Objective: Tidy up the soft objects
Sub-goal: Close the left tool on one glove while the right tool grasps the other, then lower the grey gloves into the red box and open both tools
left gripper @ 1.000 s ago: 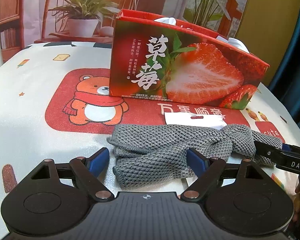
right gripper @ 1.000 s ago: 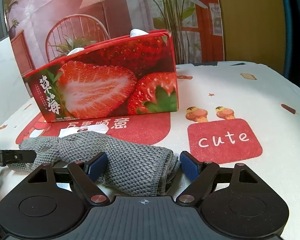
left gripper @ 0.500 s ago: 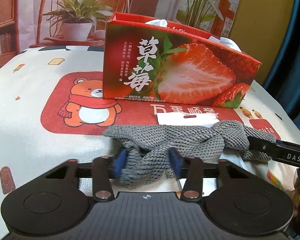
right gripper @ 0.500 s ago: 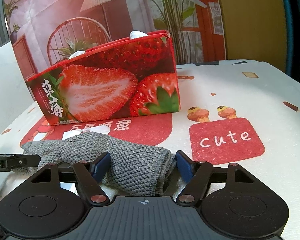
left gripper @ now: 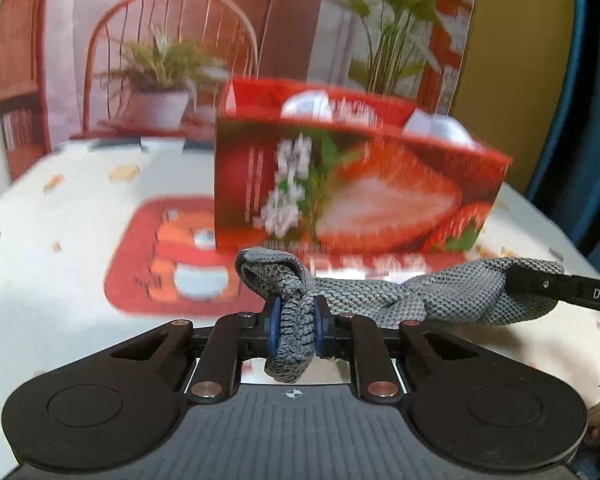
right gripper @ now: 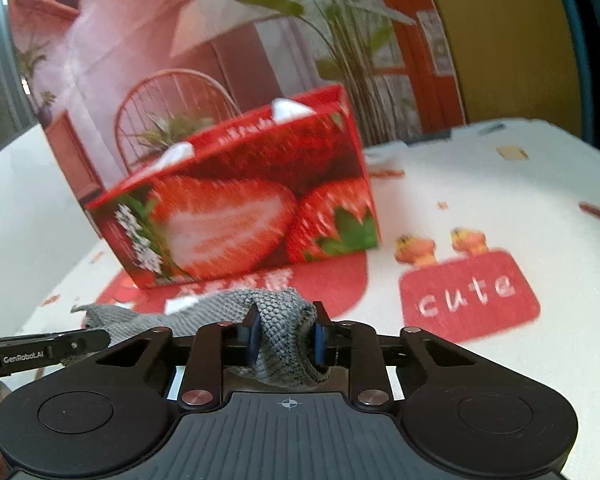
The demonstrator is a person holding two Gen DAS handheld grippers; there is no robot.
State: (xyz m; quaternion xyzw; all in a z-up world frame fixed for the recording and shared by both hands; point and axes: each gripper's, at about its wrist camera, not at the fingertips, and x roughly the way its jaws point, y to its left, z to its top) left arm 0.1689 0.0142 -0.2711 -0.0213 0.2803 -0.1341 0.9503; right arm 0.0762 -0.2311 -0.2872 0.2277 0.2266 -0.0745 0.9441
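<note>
Wooden chair and potted plant behind table; cartoon-print tablecloth.

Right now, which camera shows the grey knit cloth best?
The left wrist view: the grey knit cloth stretches from the left gripper to the right gripper. The right wrist view shows only a bunched end.

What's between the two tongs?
The grey knitted cloth stretches between them. The left tongs and right tongs are closing on its two ends, seen best in the left wrist view.
</note>
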